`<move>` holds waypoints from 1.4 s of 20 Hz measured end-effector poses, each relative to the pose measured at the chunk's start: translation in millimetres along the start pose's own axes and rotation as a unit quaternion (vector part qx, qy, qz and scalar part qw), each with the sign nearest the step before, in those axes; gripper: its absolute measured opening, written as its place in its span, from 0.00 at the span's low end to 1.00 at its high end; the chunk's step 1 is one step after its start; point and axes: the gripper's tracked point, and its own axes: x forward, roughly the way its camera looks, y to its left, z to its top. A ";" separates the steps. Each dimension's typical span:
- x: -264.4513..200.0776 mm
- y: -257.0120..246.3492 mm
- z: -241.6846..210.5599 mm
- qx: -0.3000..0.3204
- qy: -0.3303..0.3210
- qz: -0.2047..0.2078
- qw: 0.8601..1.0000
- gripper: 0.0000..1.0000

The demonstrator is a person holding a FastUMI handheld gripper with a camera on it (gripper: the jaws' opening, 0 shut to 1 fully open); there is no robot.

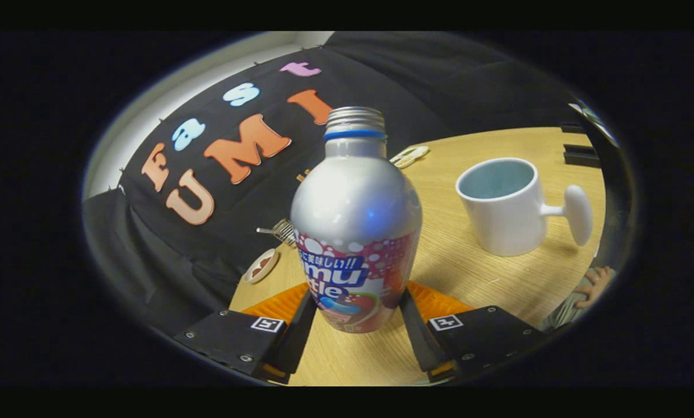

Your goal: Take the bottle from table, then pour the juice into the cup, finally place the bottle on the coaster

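A light wooden table (468,273) carries everything here. A silver bottle (355,220) with its threaded neck uncapped stands upright on the near part of it, between the fingers of the gripper (355,316), which close against its lower sides. To the right and a little farther off sits a white cup (506,206) with a knob-like handle, well apart from the bottle. Near the far edge lies a small pale clip-like object (409,155). At the left edge rests a round coaster (261,265), with a small metal object (280,231) just beyond it.
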 end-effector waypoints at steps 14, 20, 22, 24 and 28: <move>8.7 24.5 15.1 0.228 0.019 0.032 0.973 0.76; 7.7 39.8 32.2 0.303 0.023 0.044 0.952 0.76; 5.6 40.4 33.1 0.331 0.024 0.043 0.942 0.76; 3.3 41.2 38.2 0.360 0.025 0.042 0.932 0.76; 3.1 42.4 49.4 0.398 0.021 0.041 0.916 0.75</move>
